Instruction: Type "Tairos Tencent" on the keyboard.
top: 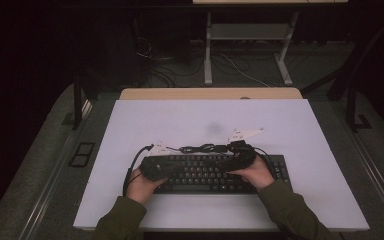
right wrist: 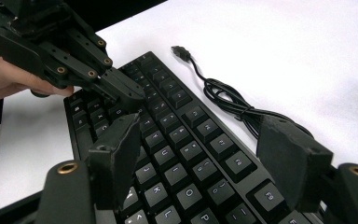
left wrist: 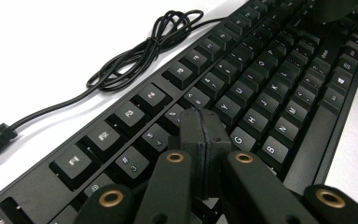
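A black keyboard lies on the white board, near its front edge. My left gripper is shut with nothing in it, and its tip rests on or just above the keys near the T and Y keys. From the right gripper view the left gripper shows at the upper left, held by a hand. My right gripper stands open above the keyboard's right half, with only keys between its jaws. The keyboard's black cord lies bundled just behind it.
The cord ends in a USB plug lying loose on the white board. A table's wooden edge shows behind the board. On the floor beyond are cables and a desk frame.
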`<state>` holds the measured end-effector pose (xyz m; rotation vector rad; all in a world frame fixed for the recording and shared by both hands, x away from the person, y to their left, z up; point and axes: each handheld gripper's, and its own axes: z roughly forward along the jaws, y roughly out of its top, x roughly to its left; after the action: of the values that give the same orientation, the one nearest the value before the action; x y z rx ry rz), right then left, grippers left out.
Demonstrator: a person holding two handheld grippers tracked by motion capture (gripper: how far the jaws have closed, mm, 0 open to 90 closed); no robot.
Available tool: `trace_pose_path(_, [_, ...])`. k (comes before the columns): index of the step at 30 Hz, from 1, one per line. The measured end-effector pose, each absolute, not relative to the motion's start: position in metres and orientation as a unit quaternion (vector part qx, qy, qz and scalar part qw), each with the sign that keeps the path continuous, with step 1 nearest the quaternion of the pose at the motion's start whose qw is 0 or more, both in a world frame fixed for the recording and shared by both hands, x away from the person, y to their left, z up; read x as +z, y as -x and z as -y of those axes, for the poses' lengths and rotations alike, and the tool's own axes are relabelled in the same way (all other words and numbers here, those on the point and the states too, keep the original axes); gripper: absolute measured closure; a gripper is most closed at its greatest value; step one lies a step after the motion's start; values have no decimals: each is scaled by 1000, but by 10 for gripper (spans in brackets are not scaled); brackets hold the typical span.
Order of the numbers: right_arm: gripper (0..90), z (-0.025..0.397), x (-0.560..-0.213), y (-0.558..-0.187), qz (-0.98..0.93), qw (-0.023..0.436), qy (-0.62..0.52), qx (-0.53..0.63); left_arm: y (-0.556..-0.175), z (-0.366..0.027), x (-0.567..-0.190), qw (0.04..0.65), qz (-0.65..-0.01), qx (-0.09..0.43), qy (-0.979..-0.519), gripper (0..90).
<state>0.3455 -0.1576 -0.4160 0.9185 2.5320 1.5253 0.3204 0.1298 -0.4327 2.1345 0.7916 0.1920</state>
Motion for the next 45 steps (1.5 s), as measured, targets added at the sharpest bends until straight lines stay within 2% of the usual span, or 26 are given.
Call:
trace_pose_path(21, [254, 157, -415, -345, -817, 26, -299, 492, -322, -125, -434, 399, -319, 77, -856, 893])
trace_pose_path(39, [232, 159, -413, -345, -813, 31, -301, 498, -319, -129, -429, 415, -312, 78, -851, 891])
trace_pose_path(45, [232, 159, -413, -345, -813, 33, -302, 496, -317, -130, -426, 426, -313, 81, -845, 830])
